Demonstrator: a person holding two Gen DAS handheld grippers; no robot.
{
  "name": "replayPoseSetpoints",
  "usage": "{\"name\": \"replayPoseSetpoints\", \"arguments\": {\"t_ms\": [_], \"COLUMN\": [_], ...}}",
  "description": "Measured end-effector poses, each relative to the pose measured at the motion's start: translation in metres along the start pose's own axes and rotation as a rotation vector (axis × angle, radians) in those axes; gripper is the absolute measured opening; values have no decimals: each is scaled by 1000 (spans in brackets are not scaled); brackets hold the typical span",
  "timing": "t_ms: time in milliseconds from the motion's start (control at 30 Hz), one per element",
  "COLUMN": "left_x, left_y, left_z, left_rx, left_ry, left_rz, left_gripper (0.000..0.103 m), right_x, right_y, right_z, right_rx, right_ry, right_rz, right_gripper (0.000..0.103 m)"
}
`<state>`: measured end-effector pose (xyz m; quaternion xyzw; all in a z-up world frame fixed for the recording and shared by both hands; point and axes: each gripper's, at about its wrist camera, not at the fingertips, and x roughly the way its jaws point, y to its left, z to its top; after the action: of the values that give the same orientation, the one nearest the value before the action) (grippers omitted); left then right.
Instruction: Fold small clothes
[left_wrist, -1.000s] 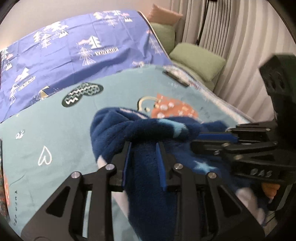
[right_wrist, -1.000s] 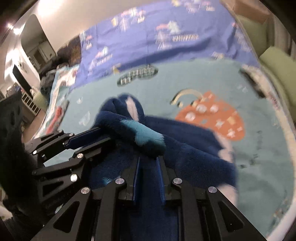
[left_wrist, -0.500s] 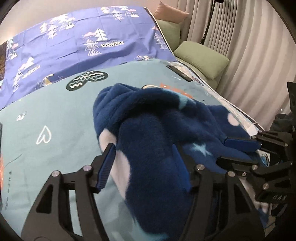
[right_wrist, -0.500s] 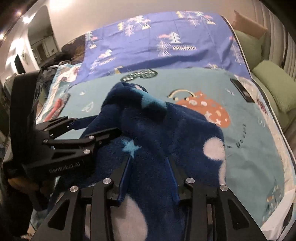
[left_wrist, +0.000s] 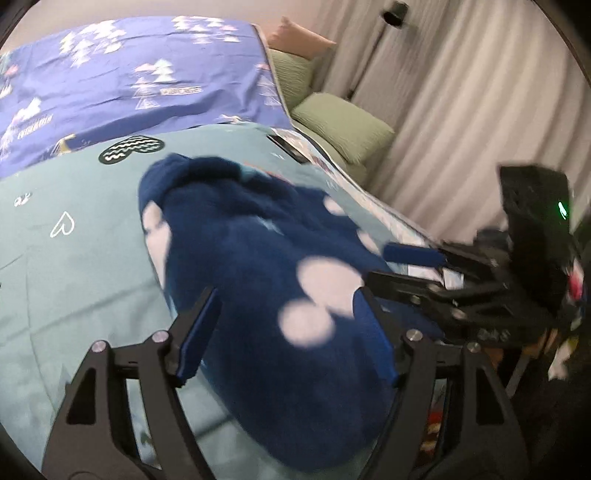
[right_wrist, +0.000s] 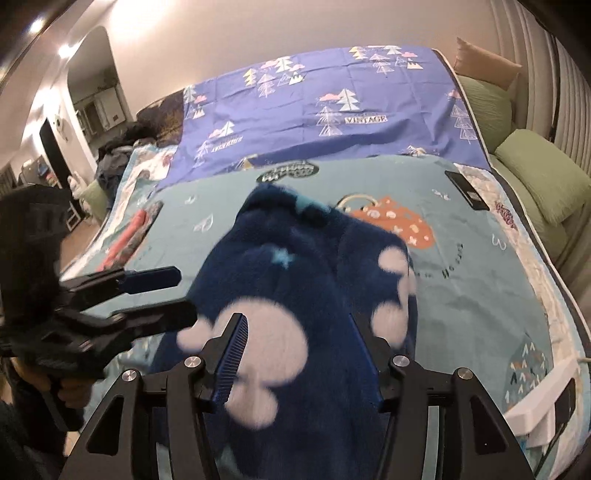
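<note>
A dark blue fleece garment (left_wrist: 258, 258) with white spots and pale stars lies bunched on the teal bed cover (left_wrist: 74, 266); it also shows in the right wrist view (right_wrist: 295, 280). My left gripper (left_wrist: 291, 332) is open, its jaws wide apart on either side of the garment's near end. My right gripper (right_wrist: 303, 350) is open too, jaws straddling the near end. Each gripper shows in the other's view: the right one (left_wrist: 413, 266) at the garment's right edge, the left one (right_wrist: 162, 295) at its left edge, both open.
A purple sheet with tree prints (right_wrist: 325, 110) covers the far half of the bed. Green pillows (left_wrist: 340, 125) lie along the right side by the curtains (left_wrist: 461, 110). A black remote (right_wrist: 467, 190) lies near the right edge. Clothes are heaped at the far left (right_wrist: 118, 155).
Both grippers were shut on the fleece a second ago; they have opened wide and let it go. The garment now lies longer and flatter on the cover, and both grippers have drawn back.
</note>
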<state>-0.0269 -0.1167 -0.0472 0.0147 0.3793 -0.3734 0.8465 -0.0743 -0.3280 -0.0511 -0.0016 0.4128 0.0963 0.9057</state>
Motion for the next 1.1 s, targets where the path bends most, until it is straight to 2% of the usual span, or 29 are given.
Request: {"name": "replayPoseSetpoints", "arguments": {"t_ms": [100, 200, 367, 467, 533, 633, 700, 800, 933, 1100], "left_x": [30, 26, -1, -15, -17, -11, -6, 1, 13, 25], "left_y": [-11, 4, -6, -4, 7, 23, 30, 37, 43, 49], "left_z": [-30, -30, -21, -20, -18, -19, -22, -26, -30, -34], "left_rx": [124, -16, 77, 59, -5, -94, -130, -178, -219, -227], "left_ry": [81, 75, 10, -32, -33, -7, 12, 35, 68, 80], "left_rz": [164, 96, 152, 134, 103, 82, 69, 26, -25, -84], "left_gripper": [91, 90, 90, 90, 90, 90, 90, 90, 92, 97], "right_x": [29, 20, -13, -28, -26, -5, 12, 30, 54, 75], "right_y": [-6, -3, -14, -38, -64, -102, -120, -133, -143, -141], "right_z": [-22, -27, -21, -23, -26, -34, -44, -53, -58, -54], "right_rx": [24, 0, 30, 88, 179, 334, 412, 443, 495, 453], "right_ry": [95, 58, -17, -80, -84, -9, 55, 85, 135, 166], "right_rz": [16, 5, 18, 24, 89, 236, 303, 358, 504, 631], "right_gripper": [66, 66, 68, 84, 89, 90, 90, 90, 91, 96]}}
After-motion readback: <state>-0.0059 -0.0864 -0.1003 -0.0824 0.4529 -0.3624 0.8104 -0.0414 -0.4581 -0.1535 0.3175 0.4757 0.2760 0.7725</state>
